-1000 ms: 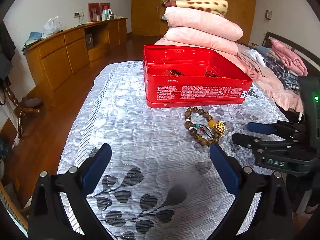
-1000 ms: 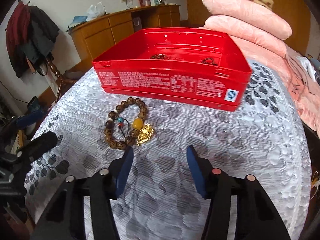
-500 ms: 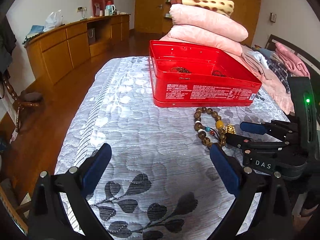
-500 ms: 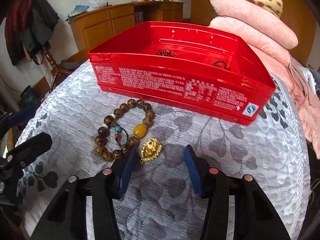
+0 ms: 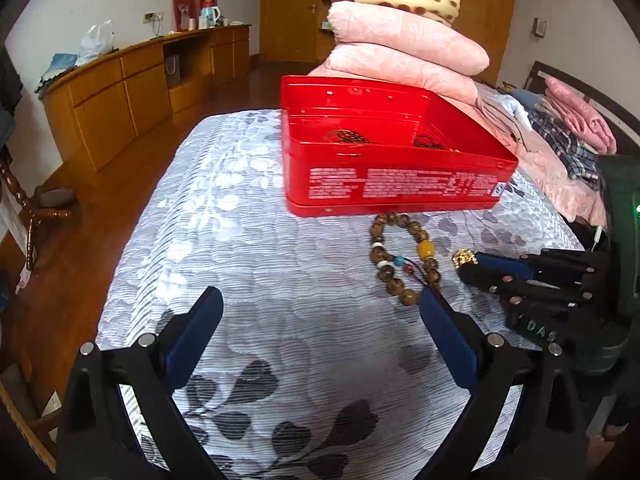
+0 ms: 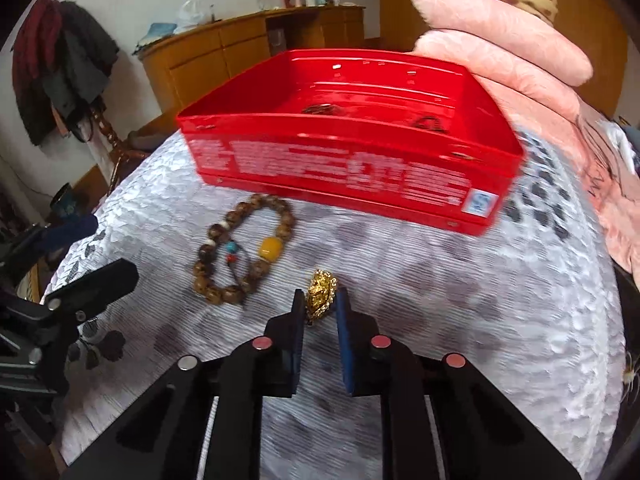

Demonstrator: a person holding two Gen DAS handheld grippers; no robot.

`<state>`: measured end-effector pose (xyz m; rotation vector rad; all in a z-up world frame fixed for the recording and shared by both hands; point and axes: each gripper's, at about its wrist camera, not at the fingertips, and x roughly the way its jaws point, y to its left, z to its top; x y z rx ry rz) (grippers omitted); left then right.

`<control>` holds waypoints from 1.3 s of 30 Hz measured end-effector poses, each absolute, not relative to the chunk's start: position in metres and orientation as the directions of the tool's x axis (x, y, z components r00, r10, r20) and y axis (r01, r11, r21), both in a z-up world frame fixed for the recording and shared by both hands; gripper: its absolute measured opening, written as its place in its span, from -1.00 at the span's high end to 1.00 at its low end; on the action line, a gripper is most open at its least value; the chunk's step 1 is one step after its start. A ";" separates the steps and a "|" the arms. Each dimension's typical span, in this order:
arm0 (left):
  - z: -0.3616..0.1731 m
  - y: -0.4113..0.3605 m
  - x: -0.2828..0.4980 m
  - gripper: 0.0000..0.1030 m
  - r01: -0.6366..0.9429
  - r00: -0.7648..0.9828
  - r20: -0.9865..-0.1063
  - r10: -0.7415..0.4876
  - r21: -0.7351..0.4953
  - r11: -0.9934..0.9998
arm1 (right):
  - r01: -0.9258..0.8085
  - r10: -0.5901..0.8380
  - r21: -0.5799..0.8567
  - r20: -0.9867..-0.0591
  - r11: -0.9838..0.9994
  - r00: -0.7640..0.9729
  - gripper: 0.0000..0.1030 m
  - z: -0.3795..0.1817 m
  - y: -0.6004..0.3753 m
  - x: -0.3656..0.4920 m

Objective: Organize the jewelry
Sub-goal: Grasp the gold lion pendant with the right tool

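Now the right tool [image 6: 319,305] has just been closing and pinches a small gold charm [image 6: 320,294] between its blue pads, low over the grey leaf-patterned bedspread [image 5: 240,248]. Just left of it lies a bracelet of brown beads [image 6: 244,256] with one yellow bead, free of the tool. A red box [image 5: 384,172] stands right behind the bracelet on the far side, with dark jewelry lying inside. Pink pillows [image 5: 404,52] are stacked beyond the box. The left tool [image 5: 320,332] hangs spread wide with nothing between its pads, nearer and to the left.
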<state>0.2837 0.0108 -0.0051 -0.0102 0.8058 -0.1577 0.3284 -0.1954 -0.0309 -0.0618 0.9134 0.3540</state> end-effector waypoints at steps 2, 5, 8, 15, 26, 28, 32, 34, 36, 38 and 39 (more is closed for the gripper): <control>-0.005 0.002 0.284 -0.86 0.157 0.679 -0.717 -0.156 -0.066 0.985 | -0.306 0.259 0.093 -0.784 0.948 0.565 0.70 -0.029 -0.208 0.325; -0.005 -0.014 0.288 -0.85 0.194 0.672 -0.718 -0.182 -0.065 0.979 | -0.276 0.236 0.086 -0.784 0.957 0.574 0.71 -0.028 -0.226 0.321; -0.006 -0.031 0.293 -0.85 0.228 0.657 -0.727 -0.201 -0.062 0.972 | -0.250 0.224 0.089 -0.780 0.964 0.584 0.71 -0.027 -0.243 0.317; -0.021 -0.056 0.317 -0.85 0.224 0.620 -0.765 -0.174 -0.040 0.974 | -0.239 0.230 0.105 -0.777 0.965 0.586 0.71 -0.029 -0.262 0.312; -0.014 -0.056 0.315 -0.83 0.210 0.634 -0.751 -0.185 -0.064 0.976 | -0.263 0.275 0.145 -0.774 0.954 0.570 0.61 -0.030 -0.256 0.319; -0.014 -0.063 0.314 -0.48 0.228 0.634 -0.750 -0.189 -0.052 0.972 | -0.268 0.277 0.145 -0.780 0.952 0.561 0.61 -0.033 -0.252 0.321; -0.023 -0.070 0.321 -0.24 0.239 0.600 -0.775 -0.199 -0.063 0.969 | -0.285 0.282 0.142 -0.789 0.948 0.546 0.45 -0.038 -0.246 0.324; -0.026 -0.070 0.320 -0.23 0.240 0.602 -0.774 -0.198 -0.062 0.969 | -0.289 0.272 0.125 -0.789 0.949 0.551 0.43 -0.038 -0.242 0.325; -0.025 -0.070 0.320 -0.23 0.239 0.603 -0.772 -0.203 -0.068 0.969 | -0.293 0.261 0.107 -0.788 0.950 0.557 0.44 -0.039 -0.239 0.325; -0.022 -0.070 0.319 -0.23 0.242 0.608 -0.766 -0.210 -0.074 0.967 | -0.296 0.251 0.092 -0.787 0.951 0.563 0.47 -0.040 -0.238 0.325; -0.021 -0.071 0.318 -0.24 0.247 0.612 -0.762 -0.212 -0.070 0.967 | -0.294 0.258 0.102 -0.785 0.950 0.563 0.48 -0.040 -0.240 0.325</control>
